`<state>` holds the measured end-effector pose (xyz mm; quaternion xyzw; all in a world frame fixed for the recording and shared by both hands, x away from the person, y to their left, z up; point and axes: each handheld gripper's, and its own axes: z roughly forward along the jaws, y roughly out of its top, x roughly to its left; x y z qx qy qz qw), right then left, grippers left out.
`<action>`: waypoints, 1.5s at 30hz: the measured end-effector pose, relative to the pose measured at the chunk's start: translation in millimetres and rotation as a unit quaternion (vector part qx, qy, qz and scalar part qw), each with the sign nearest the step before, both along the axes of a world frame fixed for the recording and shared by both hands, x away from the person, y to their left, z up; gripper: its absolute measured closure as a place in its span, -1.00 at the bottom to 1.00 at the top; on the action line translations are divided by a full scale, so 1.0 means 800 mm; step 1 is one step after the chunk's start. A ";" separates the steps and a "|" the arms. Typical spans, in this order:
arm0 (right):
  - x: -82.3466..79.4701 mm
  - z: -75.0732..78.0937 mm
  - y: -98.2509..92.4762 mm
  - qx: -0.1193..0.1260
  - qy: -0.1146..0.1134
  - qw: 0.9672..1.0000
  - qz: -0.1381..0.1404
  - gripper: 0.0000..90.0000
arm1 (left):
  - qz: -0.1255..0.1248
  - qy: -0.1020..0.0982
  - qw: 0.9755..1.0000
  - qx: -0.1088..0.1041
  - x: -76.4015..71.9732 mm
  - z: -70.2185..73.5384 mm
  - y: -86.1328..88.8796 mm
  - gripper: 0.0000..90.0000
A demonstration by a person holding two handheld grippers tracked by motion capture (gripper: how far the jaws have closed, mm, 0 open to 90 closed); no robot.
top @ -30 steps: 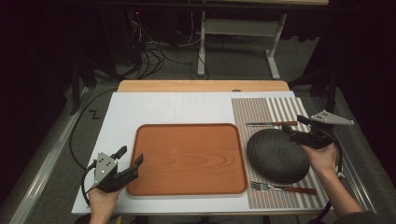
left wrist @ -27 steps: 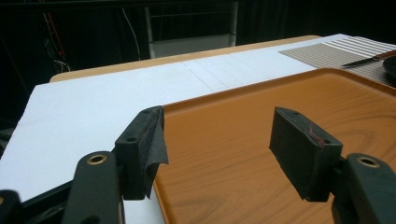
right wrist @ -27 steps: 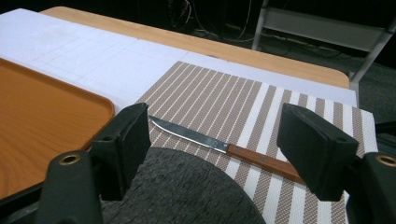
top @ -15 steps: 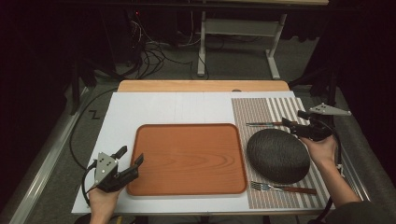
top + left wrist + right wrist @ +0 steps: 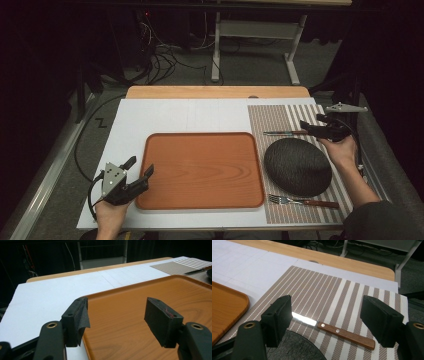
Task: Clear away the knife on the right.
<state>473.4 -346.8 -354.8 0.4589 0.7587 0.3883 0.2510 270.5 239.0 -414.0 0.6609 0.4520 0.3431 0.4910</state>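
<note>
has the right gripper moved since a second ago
Yes. In the high view the right gripper has gone from over the dark plate's far edge toward the far side of the table, and now hangs open above the knife.

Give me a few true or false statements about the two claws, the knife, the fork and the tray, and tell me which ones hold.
1. The right claw is open above the knife. True.
2. The knife lies on the wooden tray. False: it lies on the striped placemat.
3. The left claw grips the tray's rim. False: it is open, holding nothing.
4. The fork lies on the near side of the dark round plate. True.
</note>
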 end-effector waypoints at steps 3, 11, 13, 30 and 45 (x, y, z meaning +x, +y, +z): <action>0.007 0.002 0.001 -0.012 0.008 1.000 0.000 -0.37 | 0.000 -0.001 1.000 0.000 0.000 0.000 0.000 -0.21; 0.033 -0.004 0.002 -0.046 0.074 0.996 0.000 -0.32 | -0.001 0.000 1.000 0.001 0.000 0.000 0.001 -0.21; 0.035 -0.005 0.002 -0.048 0.082 0.995 0.002 -0.32 | -0.001 0.000 1.000 0.001 0.000 0.000 0.001 -0.21; 0.068 -0.027 0.008 -0.106 0.141 0.984 0.026 -0.09 | 0.001 0.002 1.000 0.002 0.001 -0.001 0.000 -0.21; 0.083 -0.054 0.014 -0.115 0.182 0.975 0.048 -0.04 | 0.003 0.007 1.000 0.004 0.001 -0.003 0.000 -0.21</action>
